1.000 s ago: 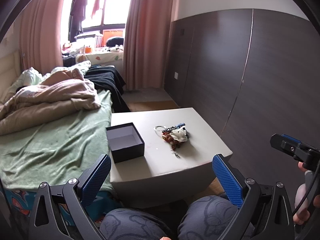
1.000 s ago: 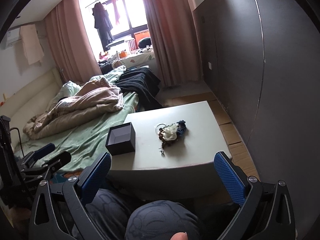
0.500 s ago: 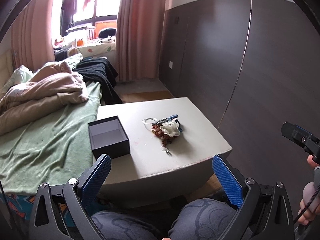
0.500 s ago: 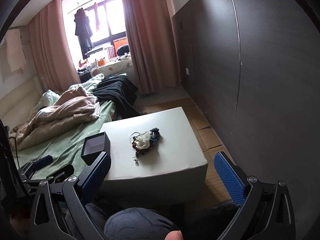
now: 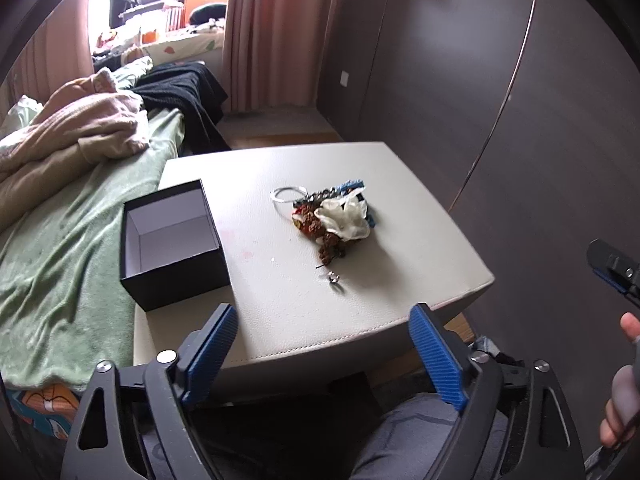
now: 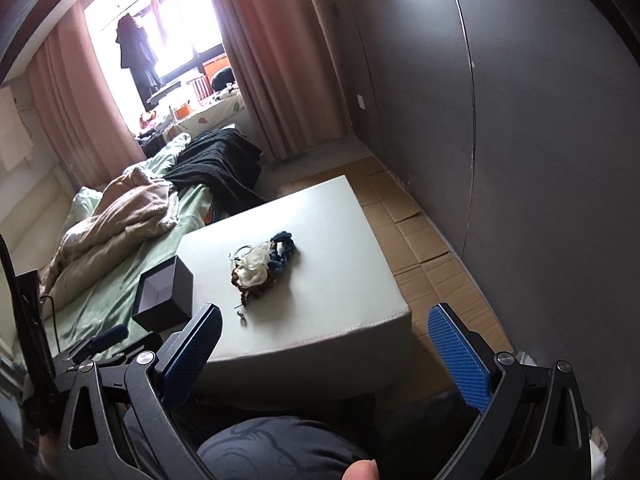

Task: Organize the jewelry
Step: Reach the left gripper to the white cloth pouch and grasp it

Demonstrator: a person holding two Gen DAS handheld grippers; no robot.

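A tangled pile of jewelry (image 5: 334, 218) lies mid-table: white, brown and blue pieces with a silver ring loop, and a small loose piece (image 5: 334, 278) in front of it. An open, empty black box (image 5: 172, 240) stands at the table's left edge. The pile (image 6: 260, 270) and the box (image 6: 164, 294) also show in the right wrist view. My left gripper (image 5: 324, 356) is open and empty, near the table's front edge. My right gripper (image 6: 324, 360) is open and empty, held lower and off the front right corner.
The low pale table (image 5: 360, 320) stands between a bed with green sheet and blankets (image 5: 68, 208) on the left and a dark panelled wall (image 5: 520, 120) on the right. My knees (image 6: 280, 448) are below the grippers. Cardboard sheets (image 6: 432, 240) cover the floor by the wall.
Both grippers have moved forward and closer to the table, so box and jewelry look larger. The right view has swung rightward. Both stay open.
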